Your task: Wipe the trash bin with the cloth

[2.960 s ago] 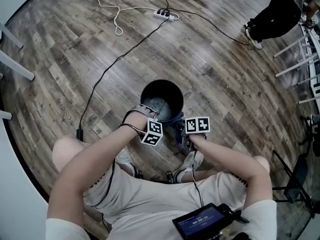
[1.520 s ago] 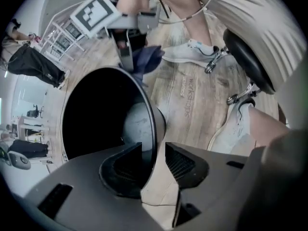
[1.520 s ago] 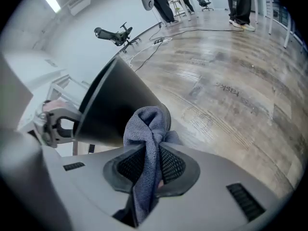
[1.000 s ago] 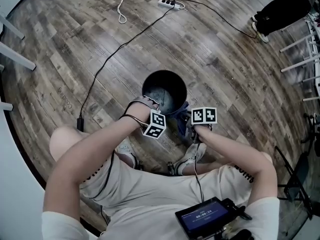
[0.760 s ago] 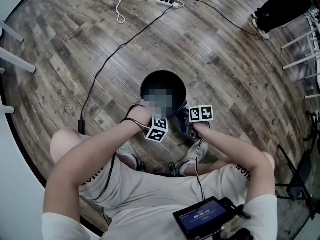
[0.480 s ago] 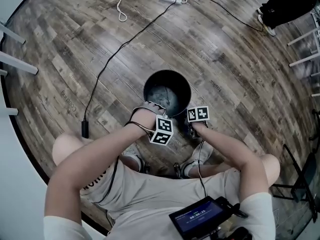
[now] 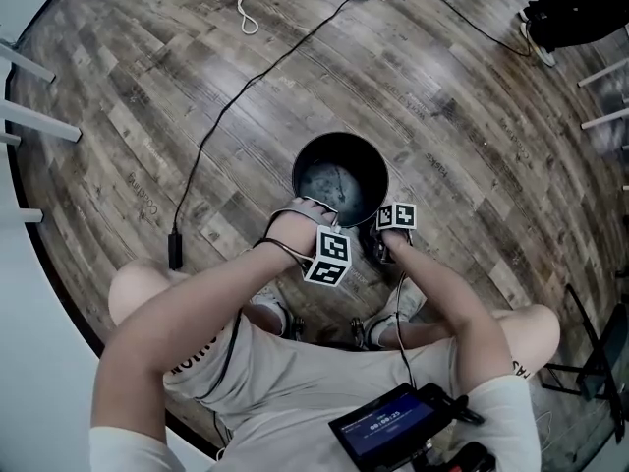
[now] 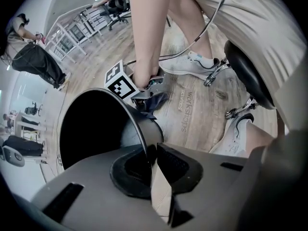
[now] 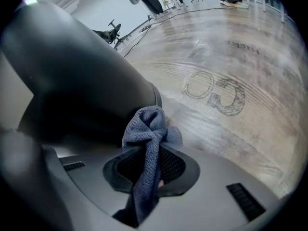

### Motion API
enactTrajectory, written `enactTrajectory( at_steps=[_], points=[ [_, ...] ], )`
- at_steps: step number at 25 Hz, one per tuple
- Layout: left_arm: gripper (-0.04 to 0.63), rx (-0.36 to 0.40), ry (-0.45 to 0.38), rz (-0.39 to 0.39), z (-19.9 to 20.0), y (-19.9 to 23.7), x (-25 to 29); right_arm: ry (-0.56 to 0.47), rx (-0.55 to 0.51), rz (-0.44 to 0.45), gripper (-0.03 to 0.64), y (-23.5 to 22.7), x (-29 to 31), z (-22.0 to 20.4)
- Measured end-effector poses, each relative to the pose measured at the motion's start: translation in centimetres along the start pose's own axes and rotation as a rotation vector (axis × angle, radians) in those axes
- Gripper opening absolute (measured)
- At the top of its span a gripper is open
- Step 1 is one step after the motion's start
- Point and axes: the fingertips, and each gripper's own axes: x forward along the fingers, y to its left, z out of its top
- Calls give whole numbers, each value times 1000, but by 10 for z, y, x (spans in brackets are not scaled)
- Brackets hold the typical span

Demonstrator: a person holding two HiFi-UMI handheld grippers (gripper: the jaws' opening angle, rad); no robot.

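your left gripper (image 8: pixel 153 161) points down at the near lip of the trash bin (image 7: pixel 307 160). its jaws have just been closing, and the thin black rim runs between them, pinched by the pads with one jaw on the inside of the bin and one on the outside. the bin stands upright on the wood floor (image 7: pixel 118 116), and in the left gripper view its dark open mouth spreads ahead and to the left of those jaws. your right gripper (image 9: pixel 152 166) sits just to the right of the left one, outside the bin and tilted downward. its jaws are narrow and clamped on the blue-grey cloth (image 9: pixel 148 129). the cloth runs through the gap and bunches into a knot just past the fingertips, where it lies against the bin's outer wall close to the floor. the bin's dark side fills the space up and left of the right jaws, while bare boards with a printed mark (image 9: pixel 216 94) lie to their right. in the left gripper view your right gripper shows beyond the rim, with the cloth at its tip against the outside of the bin. your shoes (image 7: pixel 267 313) stand behind both grippers. a black cable (image 7: pixel 231 101) crosses the floor on the far side of the bin.
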Motion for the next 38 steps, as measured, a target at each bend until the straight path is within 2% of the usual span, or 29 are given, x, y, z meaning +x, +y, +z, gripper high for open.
enactTrajectory(
  at_steps=[3, 7, 13, 16, 19, 22, 25, 33, 38],
  points=[
    [41, -5, -20, -14, 4, -2, -1, 15, -28, -25, 66, 5, -24, 5],
    [138, 0, 9, -17, -15, -2, -1, 10, -66, -25, 66, 22, -67, 16],
    [140, 4, 73, 1, -44, 3, -1, -31, -98, 20, 66, 57, -141, 18],
    [138, 31, 100, 36, -47, 4, 1, -55, -102, 76, 66, 84, -170, 8],
    [100, 28, 105, 46, -47, 6, 1, -92, -107, 144, 66, 113, -185, 3],
    [91, 27, 114, 34, -47, 5, 0, -112, -127, 185, 66, 132, -183, 6],
    [79, 43, 112, 34, -41, 1, 0, -120, -138, 171, 66, 130, -171, 12],
    [48, 65, 68, 24, -22, -5, -1, -85, -219, 80, 66, 79, -112, 25],
    [43, 52, 48, 13, -12, -5, -2, -48, -217, 13, 64, 37, -60, 20]
  ],
)
